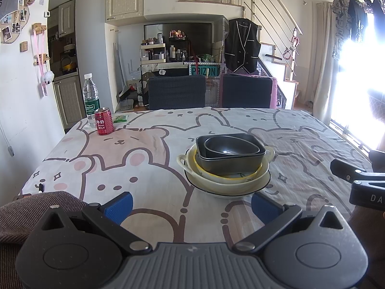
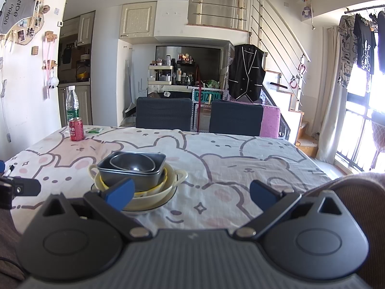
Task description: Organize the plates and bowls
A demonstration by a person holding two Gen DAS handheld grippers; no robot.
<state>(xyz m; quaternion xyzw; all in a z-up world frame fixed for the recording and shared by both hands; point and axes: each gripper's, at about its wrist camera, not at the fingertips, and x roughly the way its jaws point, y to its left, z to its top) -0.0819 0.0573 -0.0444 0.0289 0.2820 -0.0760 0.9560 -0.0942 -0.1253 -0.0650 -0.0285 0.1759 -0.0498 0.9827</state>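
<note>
Table [image 1: 149, 149] w/ the cartoon-animal cloth fills both views; two dark chairs [image 1: 176, 91] sit at its far edge. Your stack of dishes [image 1: 226, 166] is near mid-table, all nested: black-rimmed plate [image 1: 231, 192] at the bottom, cream two-handled dish [image 1: 269, 153] on it, yellow-rimmed bowl [image 1: 250, 174] inside that, then a dark rectangular pan [image 1: 231, 166], w/ a dark round bowl [image 1: 228, 147] in the pan on top.

Your left gripper [image 1: 191, 206] is spread wide, blue pads apart, nothing between them. The stack sits just ahead of it, a bit right of center, plate's near rim close to the right pad but not touching. Your right gripper [image 2: 191, 196] is also spread wide and empty. From its view the stack [image 2: 137, 175] lies ahead and to the left; the left blue pad [image 2: 120, 192] overlaps the stack in frame, but can't tell if it touches. Each gripper's black finger shows at the edge of the other's view.

Far-left corner: water bottle [image 1: 91, 96], red can [image 1: 104, 121] just in front of it, small green packet [image 1: 120, 118] beside the can. All well apart from the stack.
</note>
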